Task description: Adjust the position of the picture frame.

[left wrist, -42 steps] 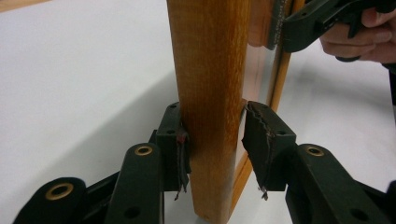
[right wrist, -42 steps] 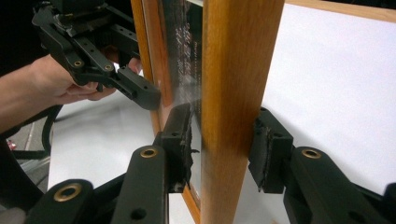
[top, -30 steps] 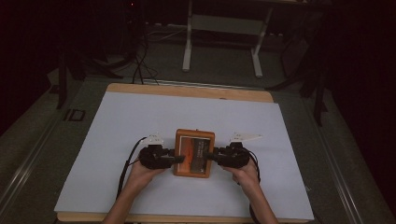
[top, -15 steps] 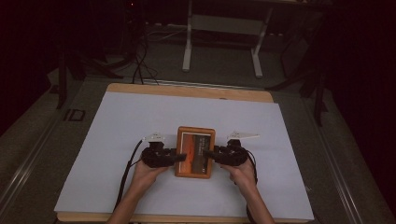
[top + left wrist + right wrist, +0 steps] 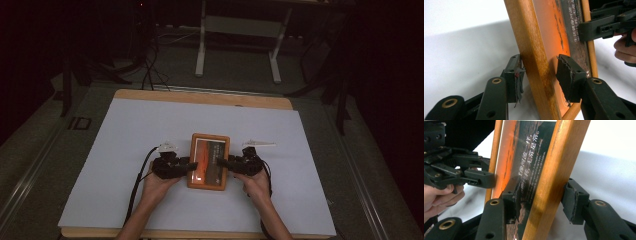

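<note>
A wooden picture frame (image 5: 209, 161) holding an orange and dark print with white lettering lies lengthwise between my two grippers at the near middle of the table. My left gripper (image 5: 192, 166) is shut on its left rail (image 5: 536, 57), one pad on the back and one on the glass. My right gripper (image 5: 222, 162) is shut on the right rail (image 5: 554, 170) in the same way. In the left gripper view the right gripper (image 5: 584, 31) reaches over the far rail. The left gripper (image 5: 489, 180) appears across the frame in the right gripper view.
A white sheet (image 5: 150, 130) covers the wooden table (image 5: 200, 97). Cables trail from both grippers toward the near edge. Beyond the table stand a metal frame's legs (image 5: 201, 45) and floor cables (image 5: 150, 70) in a dark room.
Both grippers have edged slightly inward along the frame's sides. The frame looks a little longer in the high view; its place on the table is nearly the same.
</note>
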Demonstrator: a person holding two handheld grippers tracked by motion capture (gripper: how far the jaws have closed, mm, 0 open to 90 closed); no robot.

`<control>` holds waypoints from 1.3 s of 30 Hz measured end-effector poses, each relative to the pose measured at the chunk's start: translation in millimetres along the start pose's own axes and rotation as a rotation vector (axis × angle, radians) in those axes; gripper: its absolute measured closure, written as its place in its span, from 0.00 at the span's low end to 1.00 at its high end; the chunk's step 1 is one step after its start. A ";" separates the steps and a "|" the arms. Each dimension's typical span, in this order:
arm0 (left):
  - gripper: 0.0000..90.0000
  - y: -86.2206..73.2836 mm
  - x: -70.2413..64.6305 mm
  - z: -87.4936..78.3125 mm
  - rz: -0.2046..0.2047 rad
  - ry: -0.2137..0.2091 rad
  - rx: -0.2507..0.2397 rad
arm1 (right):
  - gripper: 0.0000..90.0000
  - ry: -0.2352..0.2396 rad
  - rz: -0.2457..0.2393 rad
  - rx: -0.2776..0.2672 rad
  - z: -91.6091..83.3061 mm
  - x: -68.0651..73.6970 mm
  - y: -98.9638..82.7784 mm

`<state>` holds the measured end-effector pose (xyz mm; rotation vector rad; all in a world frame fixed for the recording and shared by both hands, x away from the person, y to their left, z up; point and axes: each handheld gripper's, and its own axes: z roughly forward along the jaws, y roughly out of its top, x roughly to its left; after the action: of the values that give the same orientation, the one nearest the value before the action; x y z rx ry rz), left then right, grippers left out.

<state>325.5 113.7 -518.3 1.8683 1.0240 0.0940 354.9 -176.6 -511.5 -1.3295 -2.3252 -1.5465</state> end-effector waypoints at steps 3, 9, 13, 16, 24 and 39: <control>0.62 -0.7 0.9 0.0 -0.014 0.003 0.001 | 0.58 -0.006 0.004 0.003 2.3 -0.3 1.4; 0.62 -1.1 2.5 1.1 -0.031 0.005 0.013 | 0.57 -0.021 0.016 0.012 5.5 -1.2 2.5; 0.60 -1.5 5.8 4.0 -0.047 0.003 0.027 | 0.56 -0.033 0.036 0.023 9.2 -2.9 3.0; 0.59 -2.2 11.7 7.0 -0.093 -0.017 0.037 | 0.56 -0.042 0.063 0.030 13.2 -5.8 2.1; 0.58 -2.8 23.0 13.6 -0.168 -0.057 0.064 | 0.56 -0.082 0.081 0.054 15.7 -8.2 -1.2; 0.58 -1.1 31.1 21.3 -0.189 -0.104 0.080 | 0.57 -0.100 0.157 0.046 14.3 -11.3 -8.4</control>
<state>354.8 120.0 -541.3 1.8175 1.1402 -0.1565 362.0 -173.7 -530.1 -1.5703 -2.2340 -1.4032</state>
